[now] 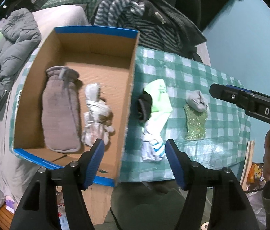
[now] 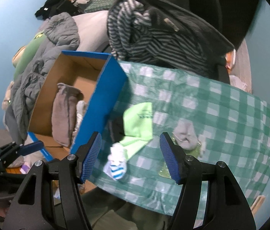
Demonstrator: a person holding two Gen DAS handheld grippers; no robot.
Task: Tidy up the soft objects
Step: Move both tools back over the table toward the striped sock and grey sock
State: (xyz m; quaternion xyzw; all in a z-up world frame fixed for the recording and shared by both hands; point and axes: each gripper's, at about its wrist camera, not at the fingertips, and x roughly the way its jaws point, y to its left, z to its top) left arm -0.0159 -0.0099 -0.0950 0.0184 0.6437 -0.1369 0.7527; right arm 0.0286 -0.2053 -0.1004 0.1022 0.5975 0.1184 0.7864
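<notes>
A cardboard box [image 1: 39, 61] with blue outer walls [image 2: 104, 99] stands on the left of the checked cloth. A grey fleece pouch [image 1: 58, 111] and a knotted white cloth bundle [image 1: 96, 113] lie inside it. Right of the box lie a black sock [image 1: 144, 105], a light green sock [image 1: 159, 99] and a white sock with blue stripes [image 1: 152, 149]. Further right a grey sock ball [image 1: 197, 100] rests on a glittery green sock [image 1: 195, 124]. My left gripper [image 1: 135, 161] hangs open over the box's near corner, nothing between its fingers. My right gripper [image 2: 130, 157] is open above the striped sock [image 2: 115, 164].
A table with a green-and-white checked cloth [image 1: 201, 71] holds everything. A striped garment and dark fleece [image 1: 135, 9] are piled behind it. A grey padded jacket [image 1: 10, 53] lies on the left. The table's near edge [image 1: 192, 164] drops off in front.
</notes>
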